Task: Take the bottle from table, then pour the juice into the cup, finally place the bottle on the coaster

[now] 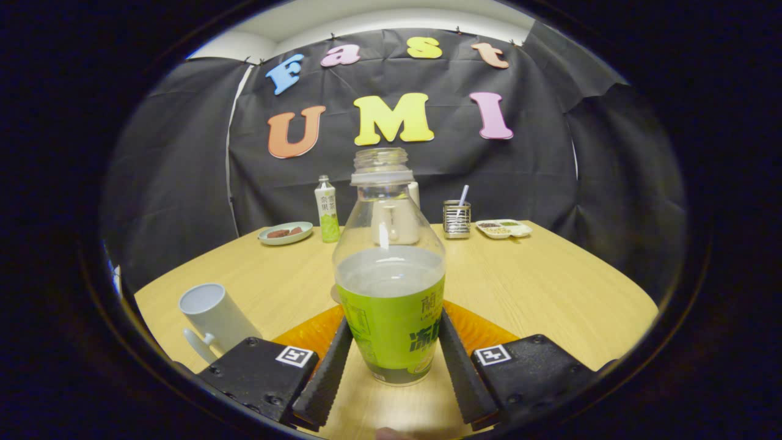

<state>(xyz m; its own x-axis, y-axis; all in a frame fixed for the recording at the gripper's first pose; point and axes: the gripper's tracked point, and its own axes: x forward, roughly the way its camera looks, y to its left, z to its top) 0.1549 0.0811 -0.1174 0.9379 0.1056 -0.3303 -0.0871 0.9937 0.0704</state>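
Left of the fingers stands a white cup (211,311). The gripper (394,351) clamps an open, part-full bottle (391,287), both fingers pressing its label, above an orange coaster (311,333). Judged: the final placing step; next, lower it gently and release.

Two bottles (389,269) (327,209) (one uncapped), one cup (214,315), one coaster (317,333), one plate (285,233), one tray (504,228)
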